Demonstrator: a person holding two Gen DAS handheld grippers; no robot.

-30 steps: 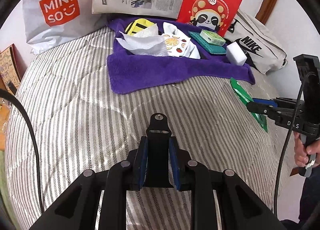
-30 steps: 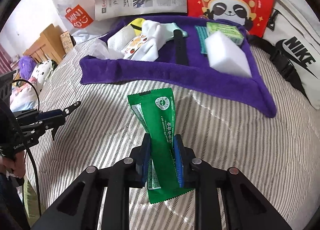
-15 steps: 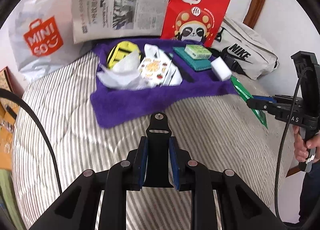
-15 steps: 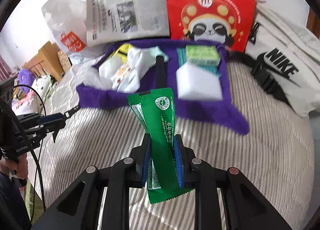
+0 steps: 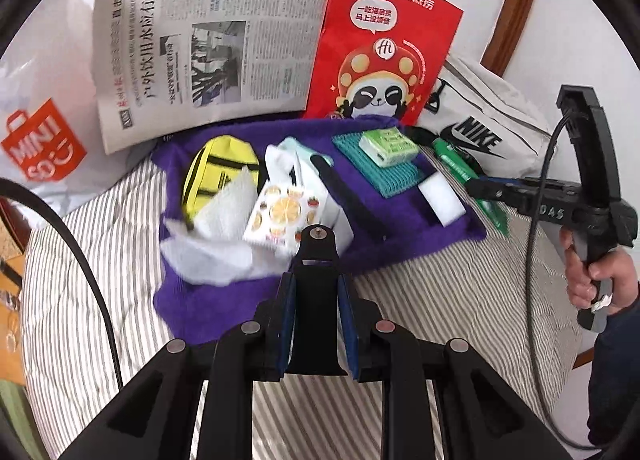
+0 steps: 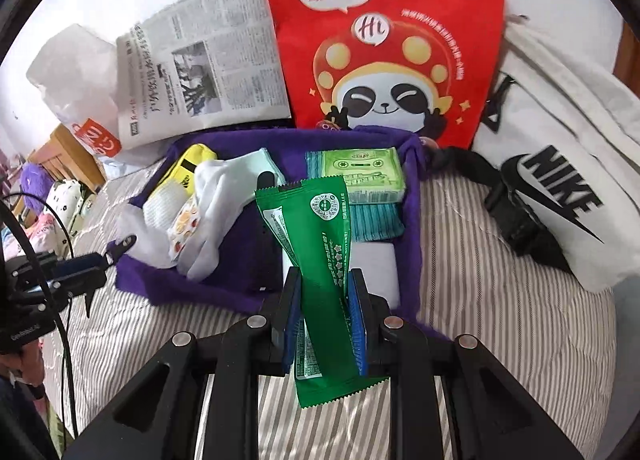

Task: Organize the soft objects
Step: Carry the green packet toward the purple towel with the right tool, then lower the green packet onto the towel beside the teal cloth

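Carrying a green packet (image 6: pixel 320 256) toward the purple towel (image 5: pixel 360 256) on the striped bed.

Right gripper (image 6: pixel 325 316) pinching the packet upright, keeping it clear of the heaped soft items; left gripper (image 5: pixel 316 320) clamping a black strap (image 5: pixel 318 280), hovering near the towel's front edge.

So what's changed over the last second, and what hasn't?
Both grippers have closed in on the purple towel. The right gripper still clamps the green packet; the left gripper still clamps its black piece. Nothing on the towel moved.
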